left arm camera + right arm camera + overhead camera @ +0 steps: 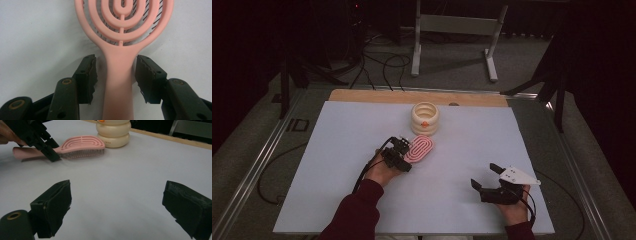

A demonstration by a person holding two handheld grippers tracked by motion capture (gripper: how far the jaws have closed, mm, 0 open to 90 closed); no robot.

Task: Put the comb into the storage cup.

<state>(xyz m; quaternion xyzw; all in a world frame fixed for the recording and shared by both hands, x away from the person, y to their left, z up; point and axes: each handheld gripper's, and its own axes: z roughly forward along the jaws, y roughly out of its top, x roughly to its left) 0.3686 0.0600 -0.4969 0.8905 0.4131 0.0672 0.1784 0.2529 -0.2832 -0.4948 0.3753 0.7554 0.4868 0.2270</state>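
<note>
My left gripper [115, 75] straddled the pink hairbrush [120, 47] handle at lower centre, jaws narrow, not yet pinching; it looked light, stiff, slippery plastic. Right gripper [117, 207] gaped wide, empty.

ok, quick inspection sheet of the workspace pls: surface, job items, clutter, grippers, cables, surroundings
Surface: white sheet on a table, wooden edge at the far side.
Job's things: pink hairbrush lying bristles down, near centre; handle toward the person.
Clutter: cream ribbed container just beyond the brush head; touching or not, cannot tell.
Grippers: left gripper open, jaws either side of the brush handle, small gaps each side. Right gripper open, nothing between the jaws, over bare sheet at near right.
Cables: black cable trailing from the left gripper; more on the floor beyond the table.
Surroundings: dim room, grey floor, white stand legs behind.
</note>
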